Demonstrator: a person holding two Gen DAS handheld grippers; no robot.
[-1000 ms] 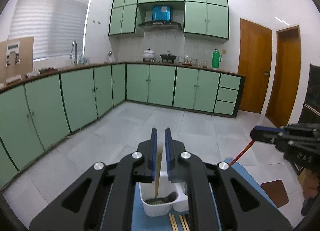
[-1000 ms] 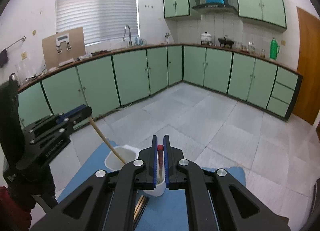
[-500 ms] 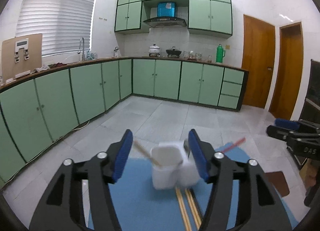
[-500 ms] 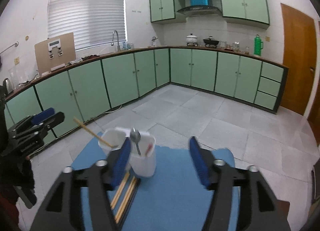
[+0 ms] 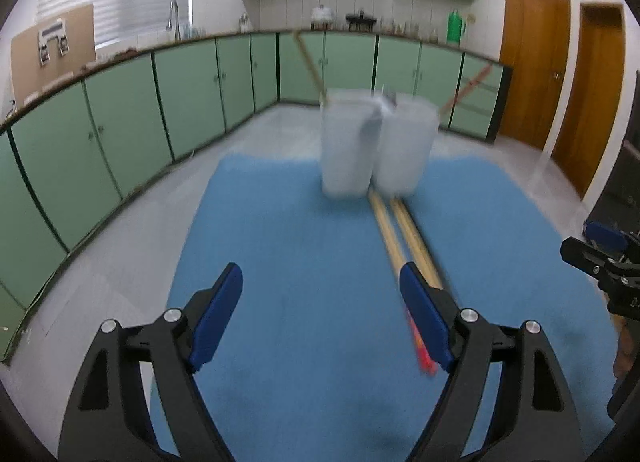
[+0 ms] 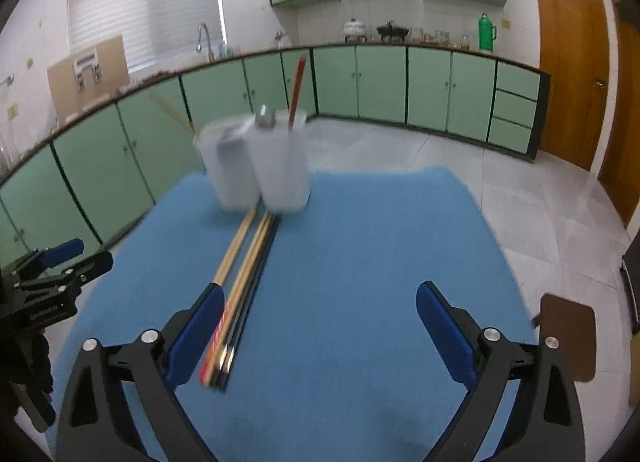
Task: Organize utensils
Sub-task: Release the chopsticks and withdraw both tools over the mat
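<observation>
A: How did the left gripper (image 5: 320, 302) stand?

B: Its jaws had just been opening and stood wide apart with nothing between them. The right gripper (image 6: 320, 322) was the same: jaws just opened, spread wide, empty. Both hung over the blue mat (image 5: 300, 262).

A: And the utensils, taking the white holder (image 6: 260, 162) as the landmark?

B: The holder, 2 white cups side by side, stood at the far end of the mat. A loose bundle of chopsticks (image 6: 240, 282) lay flat on the mat, starting just in front of the holder and running back toward the grippers. The near ends lay beside the left finger of the right gripper, not between the pads. In the holder, 1 tan stick (image 5: 310, 66) leaned out of the left cup, 1 red stick (image 6: 297, 90) stood in the right cup, and a spoon (image 6: 266, 116) showed above the rim.

A: How would the loose ones handle?

B: Light, thin, stiff and probably smooth, so likely to roll or slip. I would pinch 1 near its middle, squarely across the shaft. How many lay in the bundle, the blur kept me from telling.
</observation>
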